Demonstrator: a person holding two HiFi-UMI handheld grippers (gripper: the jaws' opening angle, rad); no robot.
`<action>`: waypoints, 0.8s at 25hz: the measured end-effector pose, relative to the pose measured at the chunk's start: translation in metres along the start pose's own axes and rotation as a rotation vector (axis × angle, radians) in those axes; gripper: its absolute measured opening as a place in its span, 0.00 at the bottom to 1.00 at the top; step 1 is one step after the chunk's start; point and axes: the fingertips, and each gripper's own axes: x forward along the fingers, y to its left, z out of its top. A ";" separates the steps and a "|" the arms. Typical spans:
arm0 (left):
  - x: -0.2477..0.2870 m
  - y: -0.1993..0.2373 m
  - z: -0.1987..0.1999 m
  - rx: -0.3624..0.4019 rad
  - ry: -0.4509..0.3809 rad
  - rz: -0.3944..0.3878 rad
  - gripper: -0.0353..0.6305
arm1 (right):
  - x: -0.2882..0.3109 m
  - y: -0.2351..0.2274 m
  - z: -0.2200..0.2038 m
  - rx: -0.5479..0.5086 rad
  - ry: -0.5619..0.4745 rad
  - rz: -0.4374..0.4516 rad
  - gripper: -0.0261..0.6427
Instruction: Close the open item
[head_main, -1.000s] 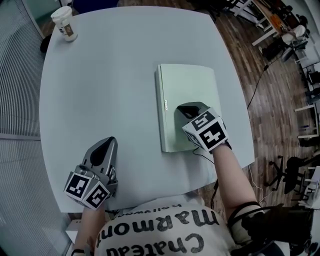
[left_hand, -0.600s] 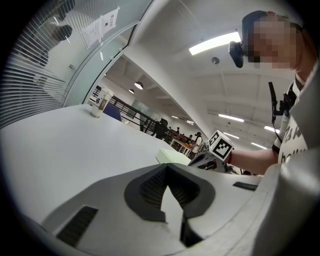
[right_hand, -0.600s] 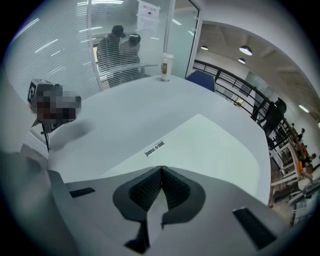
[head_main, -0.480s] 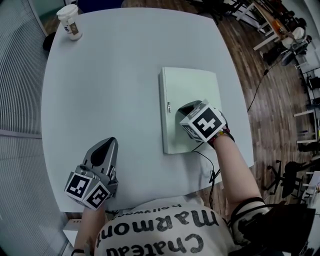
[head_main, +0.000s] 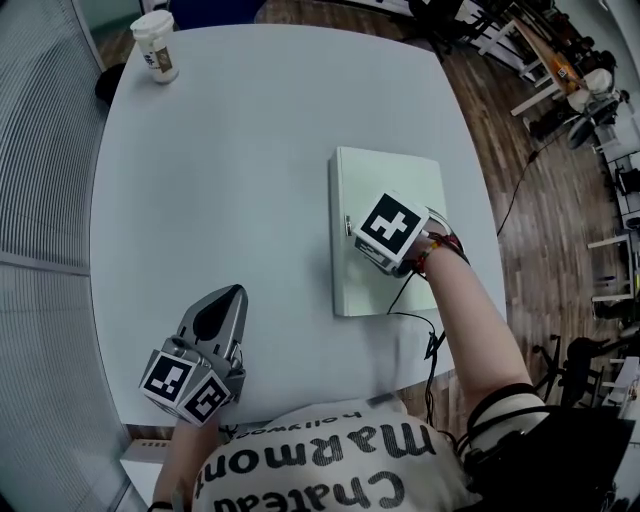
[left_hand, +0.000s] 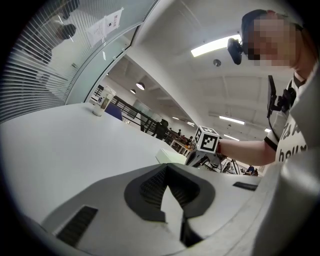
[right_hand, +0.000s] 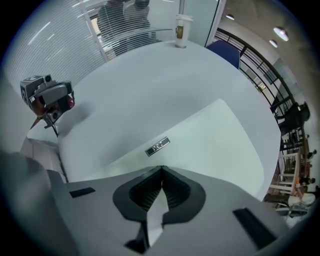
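Right gripper view looks along the right gripper (right_hand: 161, 168), whose two jaws are pressed together at the tips with nothing held between them. The tips sit directly over the pale green lid of the laptop (right_hand: 215, 142), just behind a small logo plate (right_hand: 157, 146) set in that lid; whether the tips actually touch the lid cannot be told. The laptop is closed, its lid lying flat on its base.

In the head view the laptop lies on the right half of the desk (head_main: 250, 150), close to the right edge, with one short side turned toward the near edge. The right gripper hovers above the lid's near half, the person's forearm reaching in from the near-right corner. A thin black cable (head_main: 408, 305) runs from beside the laptop's near short side toward the desk's near edge.

The left gripper (left_hand: 167, 168) is well apart from the laptop, low over the desk by the near-left corner, and points toward the far edge. Its jaws are likewise closed tip to tip and empty; only the bare desk surface shows behind them. Whether it rests on the desk cannot be told.

A lidded paper cup (head_main: 158, 45) stands upright at the far-left corner, far from both grippers.
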 end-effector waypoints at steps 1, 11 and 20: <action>-0.001 -0.001 -0.002 -0.001 0.004 -0.002 0.04 | 0.000 0.000 0.000 0.004 -0.002 0.003 0.04; -0.005 -0.019 -0.026 -0.001 0.043 -0.007 0.04 | -0.003 -0.003 0.004 0.118 -0.206 -0.110 0.04; -0.018 -0.058 -0.014 0.069 0.016 0.056 0.04 | -0.008 -0.013 0.005 0.466 -0.669 -0.006 0.04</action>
